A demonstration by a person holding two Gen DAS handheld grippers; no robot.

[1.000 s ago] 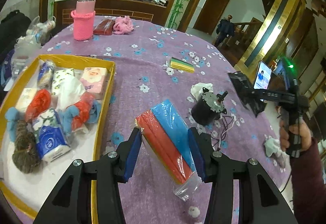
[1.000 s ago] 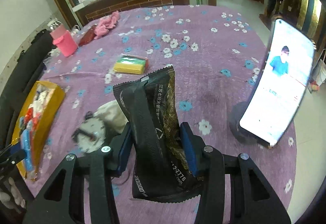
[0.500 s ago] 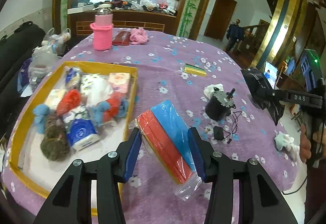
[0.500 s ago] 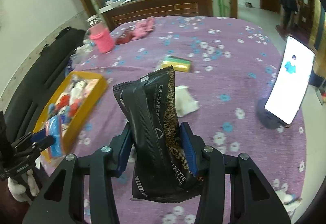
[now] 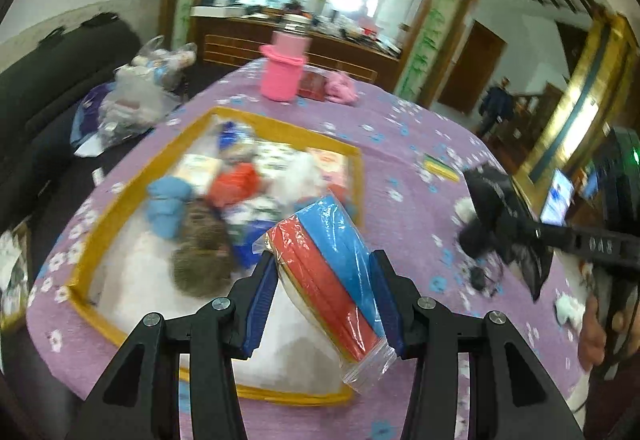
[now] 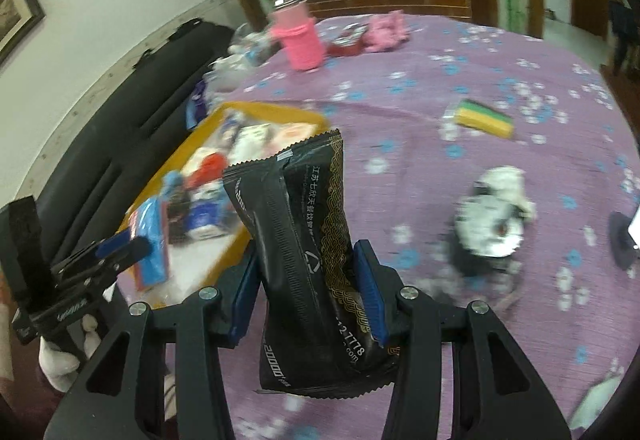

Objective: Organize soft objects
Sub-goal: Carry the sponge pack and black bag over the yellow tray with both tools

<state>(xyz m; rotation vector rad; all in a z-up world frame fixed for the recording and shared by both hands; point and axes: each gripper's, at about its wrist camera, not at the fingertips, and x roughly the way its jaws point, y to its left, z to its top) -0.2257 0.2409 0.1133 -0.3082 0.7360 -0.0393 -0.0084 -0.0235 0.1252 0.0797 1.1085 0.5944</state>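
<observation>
Now over the yellow tray point(image 5: 100, 232): left hand-held gripper point(image 5: 326, 296) clamping red-and-blue packet point(image 5: 332, 268), long axis slanting up-left.

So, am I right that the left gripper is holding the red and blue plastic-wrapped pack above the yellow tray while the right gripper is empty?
Not quite: the right gripper is not empty. The right wrist view shows it shut on a black foil packet. The rest holds: the left gripper holds the red and blue plastic-wrapped pack above the yellow tray.
</observation>
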